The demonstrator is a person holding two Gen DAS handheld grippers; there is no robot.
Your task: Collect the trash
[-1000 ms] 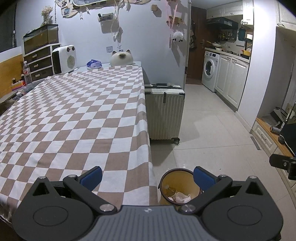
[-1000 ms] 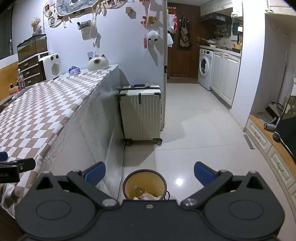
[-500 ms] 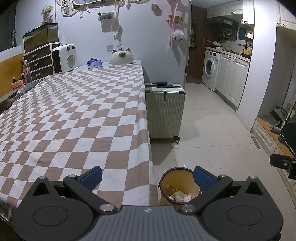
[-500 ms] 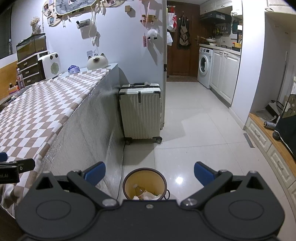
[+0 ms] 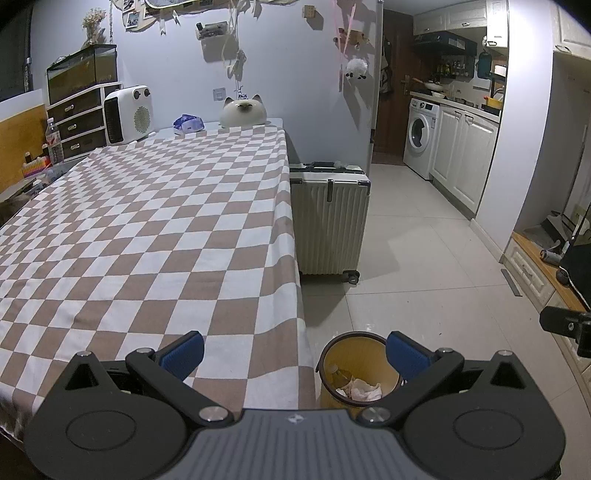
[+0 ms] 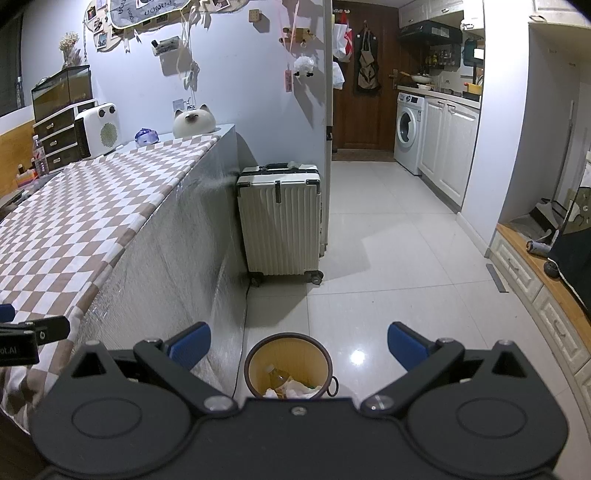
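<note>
A lived-in home — a washing machine (image 5: pixel 421 138) and white kitchen cabinets (image 5: pixel 461 158) down the hall, a suitcase (image 5: pixel 328 221) on tiled floor, photos pinned on the wall (image 6: pixel 110 22).

- In the left wrist view, the cat-shaped ornament (image 5: pixel 242 115) at the far end of the bench (image 5: pixel 147 229) sat a little lower in frame than a second ago, so the camera had tipped slightly.
- In the right wrist view, the suitcase (image 6: pixel 279 221) and the yellow bin (image 6: pixel 288 365) slid very slightly; that camera drifted a touch.
</note>
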